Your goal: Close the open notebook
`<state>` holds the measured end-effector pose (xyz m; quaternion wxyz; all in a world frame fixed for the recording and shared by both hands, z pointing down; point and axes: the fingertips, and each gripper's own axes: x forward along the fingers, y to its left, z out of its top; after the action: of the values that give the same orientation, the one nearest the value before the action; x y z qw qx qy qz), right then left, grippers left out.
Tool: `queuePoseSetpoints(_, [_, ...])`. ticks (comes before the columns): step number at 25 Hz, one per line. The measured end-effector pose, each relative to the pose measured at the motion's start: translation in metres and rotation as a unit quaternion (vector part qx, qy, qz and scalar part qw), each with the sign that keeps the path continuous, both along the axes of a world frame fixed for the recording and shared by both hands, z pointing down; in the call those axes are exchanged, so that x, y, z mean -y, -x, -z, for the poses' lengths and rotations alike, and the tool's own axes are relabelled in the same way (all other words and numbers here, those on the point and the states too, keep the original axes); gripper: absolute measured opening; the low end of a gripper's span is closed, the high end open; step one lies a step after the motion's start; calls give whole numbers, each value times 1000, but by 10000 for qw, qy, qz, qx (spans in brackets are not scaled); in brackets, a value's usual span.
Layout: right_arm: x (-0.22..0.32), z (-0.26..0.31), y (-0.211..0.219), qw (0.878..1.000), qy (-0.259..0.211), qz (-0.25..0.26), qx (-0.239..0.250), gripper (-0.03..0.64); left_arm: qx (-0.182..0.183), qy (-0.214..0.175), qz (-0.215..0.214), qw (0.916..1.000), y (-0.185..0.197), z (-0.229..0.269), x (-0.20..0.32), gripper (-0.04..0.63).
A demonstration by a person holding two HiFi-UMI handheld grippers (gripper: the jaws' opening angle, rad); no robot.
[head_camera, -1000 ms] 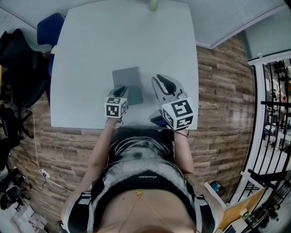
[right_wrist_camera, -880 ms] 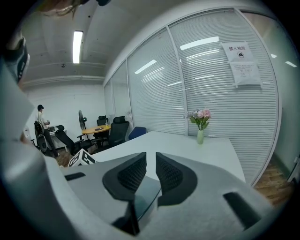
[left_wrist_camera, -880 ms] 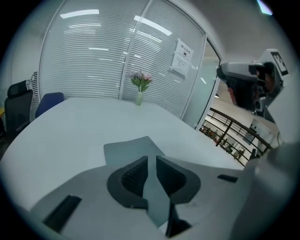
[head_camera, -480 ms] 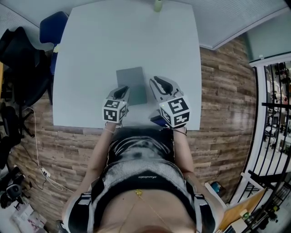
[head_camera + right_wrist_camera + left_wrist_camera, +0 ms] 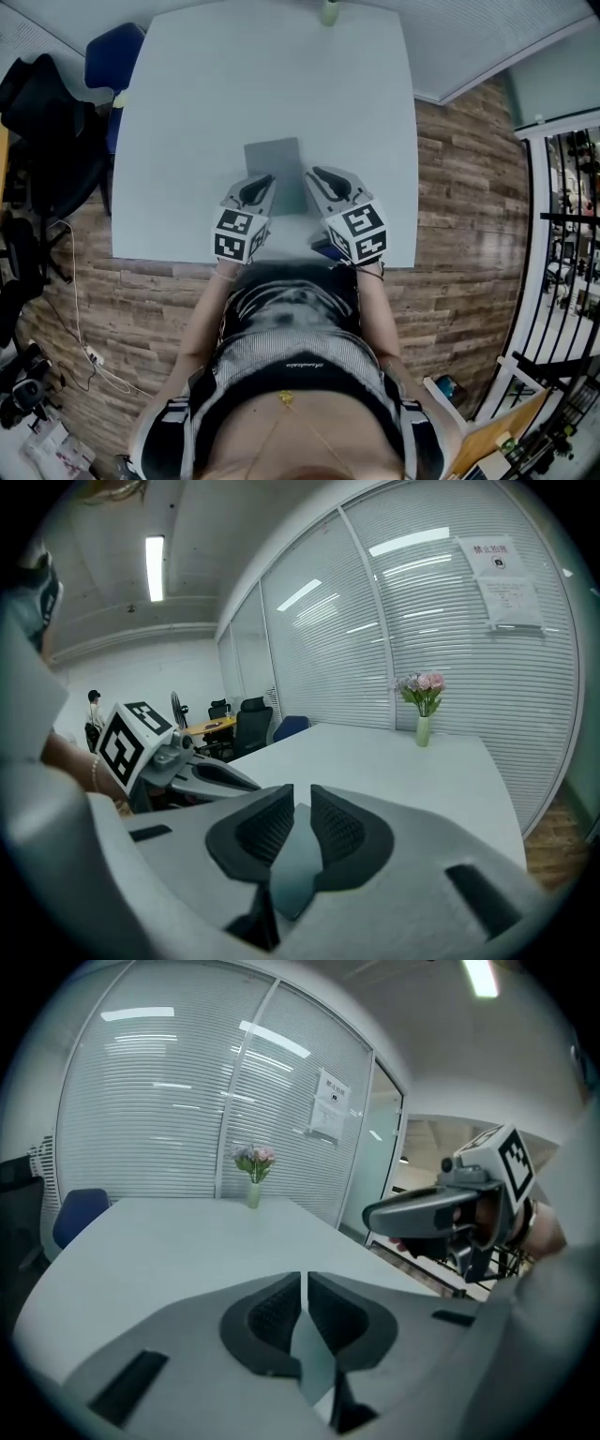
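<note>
Nothing legible (wall notice [image 5: 497,578] blurred).

Left tool [image 5: 263,180] and right tool [image 5: 316,173] hover side by side, jaws together.

The left gripper [image 5: 263,180] and the right gripper [image 5: 314,172] are both smooth and grey, with black ribbed pads [image 5: 272,1314] and a white cube [image 5: 237,235] carrying black square markers. The person [image 5: 286,323] wears a black-and-white patterned top [image 5: 291,354], a thin gold necklace [image 5: 284,397] and a bead bracelet [image 5: 95,775]
</note>
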<state>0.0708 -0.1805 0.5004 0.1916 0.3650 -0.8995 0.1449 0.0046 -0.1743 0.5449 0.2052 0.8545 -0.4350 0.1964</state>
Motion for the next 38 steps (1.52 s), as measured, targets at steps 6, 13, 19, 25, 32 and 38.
queuePoseSetpoints(6, [-3, 9, 13, 9996, 32, 164, 227, 34, -323, -344, -27, 9989, -10, 41, 4, 23])
queuePoseSetpoints(13, [-3, 39, 26, 9977, -196, 394, 518, 5, -480, -925, -101, 9945, -16, 91, 8, 21])
queuePoseSetpoints(19, [-4, 68, 29, 9946, -457, 506, 782, 5, -663, -1372, -84, 9883, -20, 130, 11, 20])
queuePoseSetpoints(25, [-8, 97, 30, 9917, -800, 631, 781, 5, -992, -1671, 12, 9809, -18, 162, 9, 17])
queuePoseSetpoints(32, [-11, 124, 30, 9856, -1194, 648, 1010, 3, -1085, -1867, 4, 9764, -17, 181, 3, 17])
queuePoseSetpoints(38, [-14, 132, 32, 9832, -1288, 694, 1088, 3, -1177, -1947, 39, 9738, -16, 191, -1, 14])
